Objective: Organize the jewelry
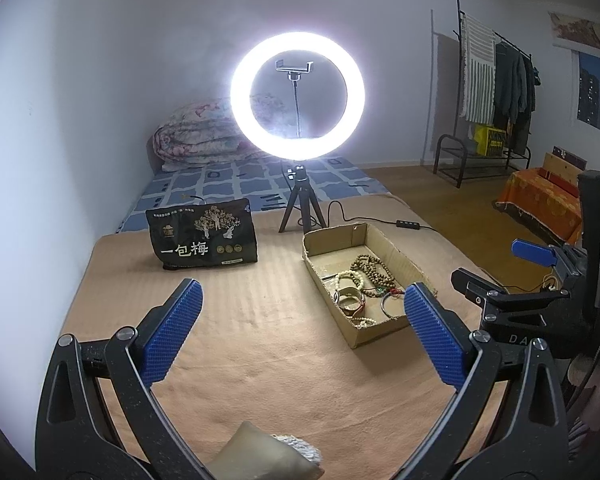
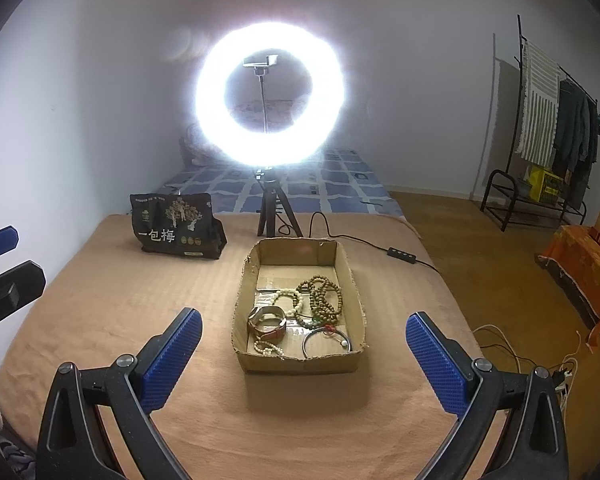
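A shallow cardboard box (image 2: 342,258) sits on a tan blanket and holds jewelry: brown wooden bead strands (image 2: 324,294), a cream bead bracelet (image 2: 286,298), a brown-strap watch (image 2: 266,322), a silver bangle (image 2: 326,344) and a small white bead string (image 2: 266,347). The box also shows in the left wrist view (image 1: 396,250). My right gripper (image 2: 304,344) is open and empty, just in front of the box. My left gripper (image 1: 302,310) is open and empty, to the left of the box. A small beige cushion (image 1: 256,454) lies below the left gripper.
A lit ring light on a tripod (image 2: 278,216) stands behind the box, its cable and switch (image 2: 400,253) trailing right. A black snack bag (image 2: 178,226) stands at the back left. Bed with quilt behind; wooden floor, clothes rack (image 2: 540,120) and orange-covered box (image 2: 580,264) right.
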Available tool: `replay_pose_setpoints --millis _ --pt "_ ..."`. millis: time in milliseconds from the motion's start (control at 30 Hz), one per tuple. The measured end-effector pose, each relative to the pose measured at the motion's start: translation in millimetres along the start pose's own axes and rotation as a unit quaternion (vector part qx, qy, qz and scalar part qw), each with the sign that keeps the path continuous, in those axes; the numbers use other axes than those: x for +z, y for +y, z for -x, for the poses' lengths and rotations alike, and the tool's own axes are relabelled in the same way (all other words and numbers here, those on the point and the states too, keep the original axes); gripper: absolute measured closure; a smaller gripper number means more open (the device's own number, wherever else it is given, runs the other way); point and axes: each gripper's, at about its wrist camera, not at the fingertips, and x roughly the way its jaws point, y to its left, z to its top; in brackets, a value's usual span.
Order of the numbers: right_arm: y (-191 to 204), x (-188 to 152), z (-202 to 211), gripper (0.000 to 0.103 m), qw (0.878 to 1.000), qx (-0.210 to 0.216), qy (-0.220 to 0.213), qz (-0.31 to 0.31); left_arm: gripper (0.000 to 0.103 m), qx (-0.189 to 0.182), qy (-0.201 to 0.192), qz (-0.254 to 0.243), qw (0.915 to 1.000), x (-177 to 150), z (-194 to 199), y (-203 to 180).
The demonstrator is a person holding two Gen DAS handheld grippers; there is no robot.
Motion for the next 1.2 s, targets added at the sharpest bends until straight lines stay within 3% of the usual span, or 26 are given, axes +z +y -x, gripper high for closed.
replay_pose_setpoints --millis 1200 --pt "2.7 -0.7 -0.6 0.0 1.0 0.004 0.005 0.007 0.0 -0.002 -0.007 -0.018 0.9998 3.0 3.4 -3.1"
